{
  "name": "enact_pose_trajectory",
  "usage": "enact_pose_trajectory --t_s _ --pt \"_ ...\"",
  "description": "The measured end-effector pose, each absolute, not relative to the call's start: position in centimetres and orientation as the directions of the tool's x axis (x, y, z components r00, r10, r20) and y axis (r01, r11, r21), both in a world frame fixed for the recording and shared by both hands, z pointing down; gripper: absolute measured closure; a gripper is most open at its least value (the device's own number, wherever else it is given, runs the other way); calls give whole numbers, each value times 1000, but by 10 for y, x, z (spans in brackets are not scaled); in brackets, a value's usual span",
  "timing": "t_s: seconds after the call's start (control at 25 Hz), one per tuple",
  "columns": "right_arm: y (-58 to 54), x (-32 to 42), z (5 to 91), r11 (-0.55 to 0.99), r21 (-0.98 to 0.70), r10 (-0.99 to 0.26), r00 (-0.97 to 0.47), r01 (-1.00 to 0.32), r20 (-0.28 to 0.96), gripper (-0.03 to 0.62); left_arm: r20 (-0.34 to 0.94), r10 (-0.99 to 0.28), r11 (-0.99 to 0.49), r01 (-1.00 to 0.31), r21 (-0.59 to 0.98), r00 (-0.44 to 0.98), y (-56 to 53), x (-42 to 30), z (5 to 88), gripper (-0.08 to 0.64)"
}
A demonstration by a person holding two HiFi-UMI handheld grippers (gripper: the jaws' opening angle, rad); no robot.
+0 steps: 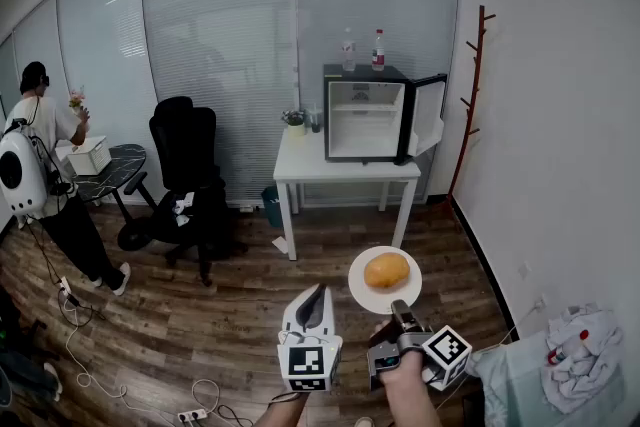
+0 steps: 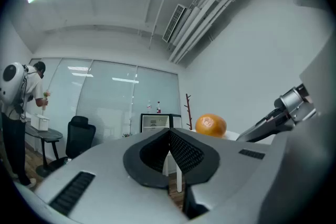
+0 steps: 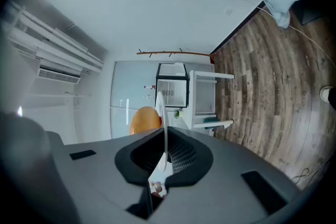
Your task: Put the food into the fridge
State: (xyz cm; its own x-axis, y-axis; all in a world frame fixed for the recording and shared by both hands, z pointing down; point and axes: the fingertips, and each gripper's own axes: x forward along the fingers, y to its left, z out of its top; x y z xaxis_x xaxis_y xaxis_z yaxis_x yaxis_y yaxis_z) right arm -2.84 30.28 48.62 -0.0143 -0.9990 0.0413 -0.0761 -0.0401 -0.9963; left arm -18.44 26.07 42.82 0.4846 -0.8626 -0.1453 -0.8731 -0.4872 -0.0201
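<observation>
Your right gripper (image 3: 165, 150) is clenched on the rim of the white plate (image 1: 362, 293); the thin plate edge runs up between its jaws. The food (image 1: 387, 270), a round orange-brown item, lies on the middle of the plate, which is held level in front of you above the wooden floor (image 1: 200, 315). Your left gripper (image 2: 170, 140) is closed with nothing between its jaws. It hangs just beside the plate, on its left.

The fridge (image 1: 365, 120) stands on the white counter (image 1: 300, 161) across the room, well apart from the plate. Its door (image 1: 430, 113) is swung open to the right, and the interior looks bare. Two bottles (image 1: 378, 50) stand on top.

The step in hand appears to be carrying the food to the fridge. The next move calls for walking forward with the plate level, so that the loose food does not roll off. Then pass the plate through the opening, clear of the door edge, and set it on a shelf before releasing.
</observation>
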Motion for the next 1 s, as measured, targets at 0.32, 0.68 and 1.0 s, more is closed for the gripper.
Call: enact_pose_trajectory --t_s 0.32,0.68,1.0 --pt "337 -57 483 -35 -996 -999 -25 -78 37 558 -173 -865 -477 -879 -9 471 294 -214 417 534" --pt "331 -41 485 -44 -996 -999 -22 -74 46 558 -170 -860 -487 -873 -5 481 289 -196 418 533" --pt "292 9 483 -39 -997 -999 -28 -66 41 558 -168 -864 -481 -877 -8 475 251 -147 416 534"
